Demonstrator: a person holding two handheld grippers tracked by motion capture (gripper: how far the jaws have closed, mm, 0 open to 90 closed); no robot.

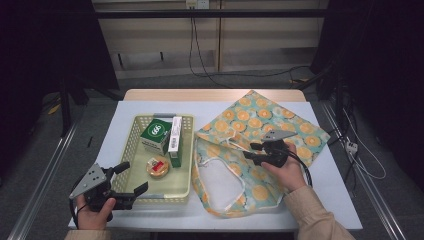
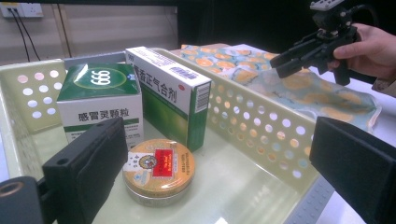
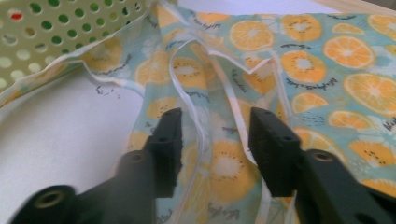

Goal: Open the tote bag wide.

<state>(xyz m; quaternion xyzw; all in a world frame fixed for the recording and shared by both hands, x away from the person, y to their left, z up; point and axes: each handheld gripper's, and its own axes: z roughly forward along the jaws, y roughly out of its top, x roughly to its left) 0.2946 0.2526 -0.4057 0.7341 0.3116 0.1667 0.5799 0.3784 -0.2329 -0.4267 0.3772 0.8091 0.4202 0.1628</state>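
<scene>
Right gripper [image 1: 256, 150] hovers over the cloth bag [image 1: 260, 150] in the high view, jaws parted and nothing pinched between them. That bag lies flat on the bench [image 1: 330, 200], just right of the yellow basket [image 1: 187, 172], its mouth gaping toward the person. Over on the left, the left gripper [image 1: 134, 179] sits at the basket's near rim, spread wide and empty.

Now the left gripper view: its two black jaws straddle the basket's corner, gripping nothing. Inside stand a green box [image 2: 100, 100] and a tall box [image 2: 175, 98], with a round tin [image 2: 159, 165] lying in front. Beyond the wall, the right gripper [image 2: 285, 63] hangs above the bag.

Right gripper view next: jaws apart, released, with the bag's white handle straps [image 3: 233, 116] running between them, untouched. I'd say this cloth is light, floppy and slippery on the bench, so a pinch on the hemmed rim or a strap should hold best.
</scene>
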